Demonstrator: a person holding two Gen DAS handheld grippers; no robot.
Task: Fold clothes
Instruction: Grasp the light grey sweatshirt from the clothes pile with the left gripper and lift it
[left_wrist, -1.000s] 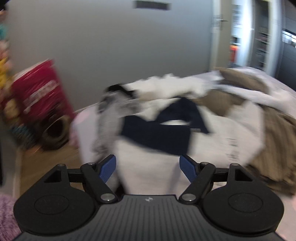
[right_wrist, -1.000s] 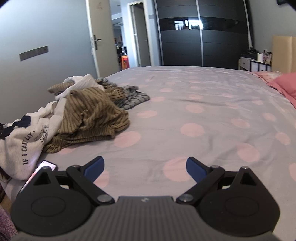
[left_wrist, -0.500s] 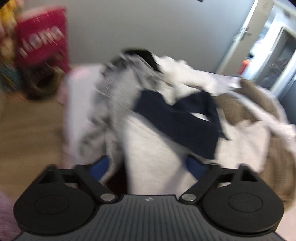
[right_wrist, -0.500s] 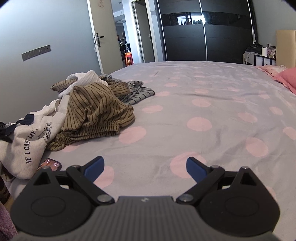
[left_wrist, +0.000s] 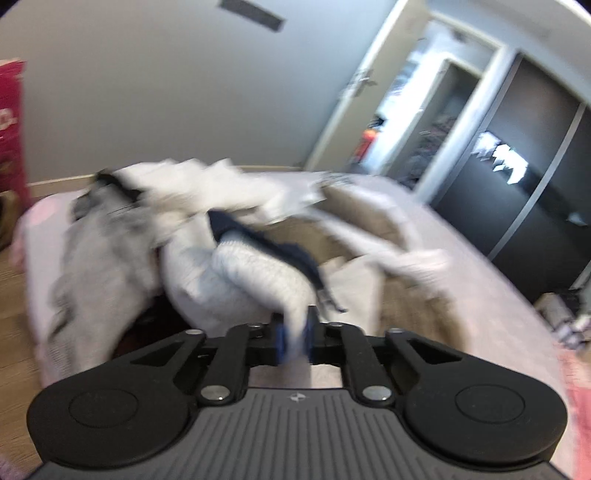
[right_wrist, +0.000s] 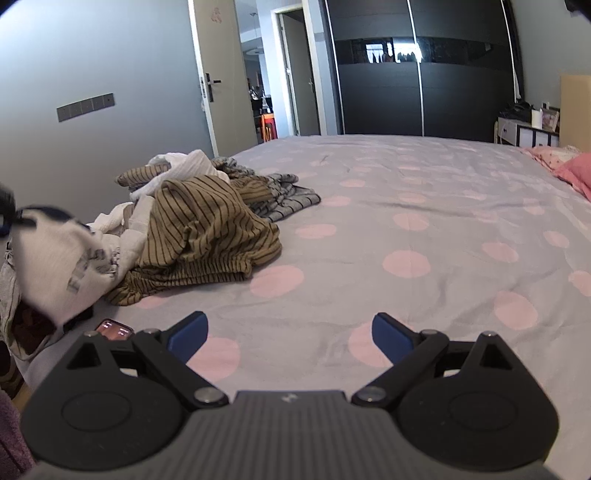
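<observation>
A second ago the left gripper (left_wrist: 293, 334) stood wide apart over the heap; its jaws have just been closing and now its blue pads pinch a fold of the white knit sweatshirt with dark navy trim and black lettering (left_wrist: 255, 273), and the view has swung up and to the right so the doorway and wardrobe show. In the right wrist view that sweatshirt (right_wrist: 62, 266) has risen off the heap at the left edge, where it lay flatter before. The right gripper (right_wrist: 288, 338) hangs as before above the bedspread, jaws spread wide with nothing between them. The pinched fabric stretches away from the left pads toward the upper left, its long axis running diagonally back to the pile; the picture is blurred, so finer detail cannot be told. The sweatshirt sits at the near left corner of the bed, touching the brown black-striped garment (right_wrist: 207, 229), with a grey checked garment (right_wrist: 288, 197) beyond. A phone with a lit screen (right_wrist: 113, 328) lies just beside the pile. The lilac bedspread with pink dots (right_wrist: 424, 221) covers a wide bed; behind it are a grey wall, an open pale door (right_wrist: 221, 77) and a black sliding wardrobe (right_wrist: 417, 74).
</observation>
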